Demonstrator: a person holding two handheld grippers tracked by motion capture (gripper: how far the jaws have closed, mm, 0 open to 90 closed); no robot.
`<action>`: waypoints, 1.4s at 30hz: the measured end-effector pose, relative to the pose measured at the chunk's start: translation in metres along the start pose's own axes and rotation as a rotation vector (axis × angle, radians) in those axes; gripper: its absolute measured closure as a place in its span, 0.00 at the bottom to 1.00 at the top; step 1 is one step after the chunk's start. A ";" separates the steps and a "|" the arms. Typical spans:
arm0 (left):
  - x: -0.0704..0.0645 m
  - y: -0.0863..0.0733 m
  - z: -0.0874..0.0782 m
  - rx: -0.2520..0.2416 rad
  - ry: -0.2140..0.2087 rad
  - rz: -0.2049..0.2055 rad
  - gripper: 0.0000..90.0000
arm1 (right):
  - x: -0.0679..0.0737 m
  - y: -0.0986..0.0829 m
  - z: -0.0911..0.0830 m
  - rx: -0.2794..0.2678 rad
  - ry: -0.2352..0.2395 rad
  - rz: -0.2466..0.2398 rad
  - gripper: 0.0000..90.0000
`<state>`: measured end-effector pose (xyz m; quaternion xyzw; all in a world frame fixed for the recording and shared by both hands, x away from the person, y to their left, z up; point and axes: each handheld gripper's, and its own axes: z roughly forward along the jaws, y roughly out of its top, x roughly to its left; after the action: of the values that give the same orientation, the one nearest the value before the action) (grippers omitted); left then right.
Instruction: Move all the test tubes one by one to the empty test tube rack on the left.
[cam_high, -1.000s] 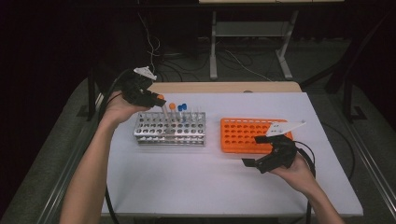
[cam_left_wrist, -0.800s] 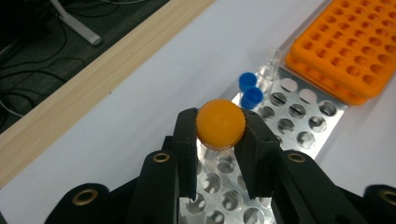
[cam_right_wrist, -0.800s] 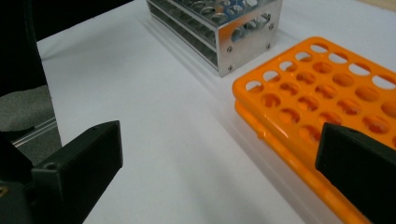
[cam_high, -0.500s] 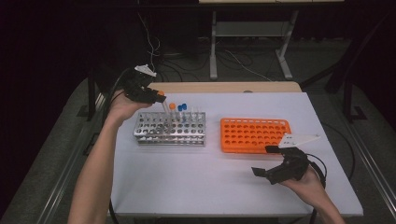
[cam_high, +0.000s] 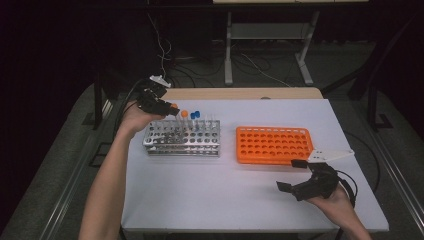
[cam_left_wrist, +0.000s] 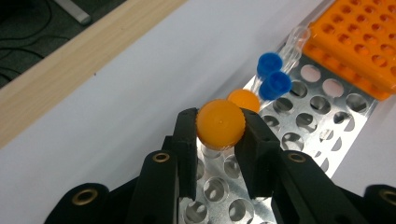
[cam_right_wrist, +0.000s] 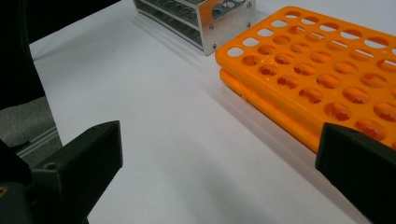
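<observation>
A metal tube rack (cam_high: 182, 138) (cam_left_wrist: 299, 135) stands left of centre on the white table, and an orange plastic rack (cam_high: 274, 145) (cam_right_wrist: 322, 79) lies to its right with bare holes. My left gripper (cam_high: 167, 109) (cam_left_wrist: 218, 140) is shut on an orange-capped tube (cam_left_wrist: 220, 123) over the metal rack's back left corner. Another orange-capped tube (cam_left_wrist: 243, 100) and two blue-capped tubes (cam_left_wrist: 274, 77) stand in that rack, along with some clear uncapped ones. My right gripper (cam_high: 291, 175) (cam_right_wrist: 219, 163) hovers open over bare table just in front of the orange rack's right end.
The white table top (cam_high: 225, 200) has free room in front of both racks. A wooden strip (cam_high: 240, 93) runs along its far edge. Cables (cam_high: 165, 55) and table legs lie on the dark floor behind.
My right gripper has drawn back from the orange rack toward the table's front edge. The left gripper has stayed at the metal rack's back left corner.
</observation>
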<state>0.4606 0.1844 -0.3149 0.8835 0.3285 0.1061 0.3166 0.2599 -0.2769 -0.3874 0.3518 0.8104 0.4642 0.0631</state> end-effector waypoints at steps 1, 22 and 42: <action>0.001 -0.001 0.002 0.004 -0.001 -0.001 0.77 | 0.000 -0.001 0.000 -0.002 0.000 0.002 0.00; -0.018 -0.011 -0.020 -0.097 -0.016 -0.069 0.41 | -0.008 -0.016 -0.002 -0.023 -0.015 0.047 0.00; -0.084 -0.067 -0.039 -0.256 -0.088 -0.081 0.00 | -0.004 -0.020 0.001 -0.043 0.004 0.062 0.00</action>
<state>0.3464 0.1880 -0.3246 0.8258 0.3335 0.0956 0.4446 0.2529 -0.2851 -0.4051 0.3744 0.7891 0.4838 0.0545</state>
